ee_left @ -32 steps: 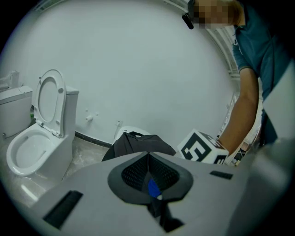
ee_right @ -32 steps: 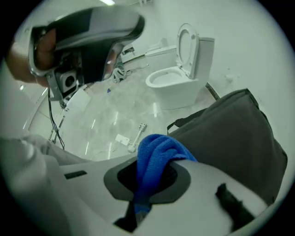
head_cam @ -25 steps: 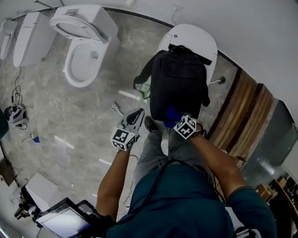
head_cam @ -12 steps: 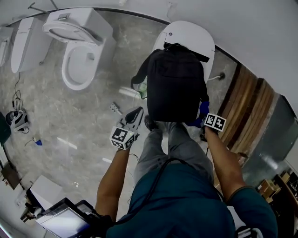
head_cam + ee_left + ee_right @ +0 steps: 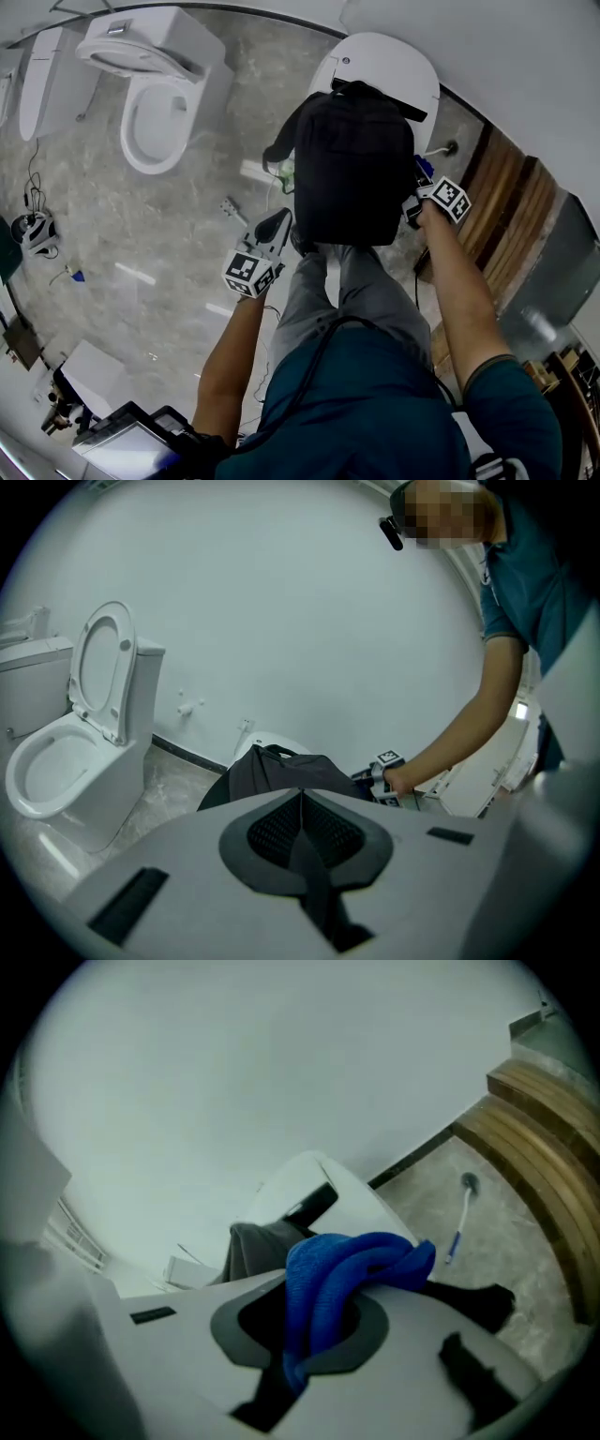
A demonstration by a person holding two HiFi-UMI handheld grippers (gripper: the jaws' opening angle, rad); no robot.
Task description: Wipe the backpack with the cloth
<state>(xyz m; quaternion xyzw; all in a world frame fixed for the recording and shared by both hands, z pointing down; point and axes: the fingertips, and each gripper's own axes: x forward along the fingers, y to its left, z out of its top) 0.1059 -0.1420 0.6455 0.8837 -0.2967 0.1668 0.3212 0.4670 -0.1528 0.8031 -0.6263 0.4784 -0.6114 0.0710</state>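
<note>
A black backpack (image 5: 354,164) stands upright on a white closed toilet lid (image 5: 384,64). My right gripper (image 5: 417,187) is at the backpack's right side, shut on a blue cloth (image 5: 425,169), which lies against or very near the bag. In the right gripper view the cloth (image 5: 349,1267) bulges out of the shut jaws of that gripper (image 5: 311,1309), with the backpack (image 5: 257,1245) just behind. My left gripper (image 5: 277,225) hovers off the bag's lower left, shut and empty. In the left gripper view that gripper (image 5: 302,799) faces the backpack (image 5: 281,771).
An open white toilet (image 5: 155,89) stands to the left on the marble floor. Wooden steps (image 5: 497,216) lie to the right, with a small brush (image 5: 459,1211) on the floor by the wall. My legs stand right in front of the backpack. Cables and gear (image 5: 33,230) lie far left.
My right gripper has carried the blue cloth from the backpack's lower front edge round to its right side and farther up. The left gripper has barely moved.
</note>
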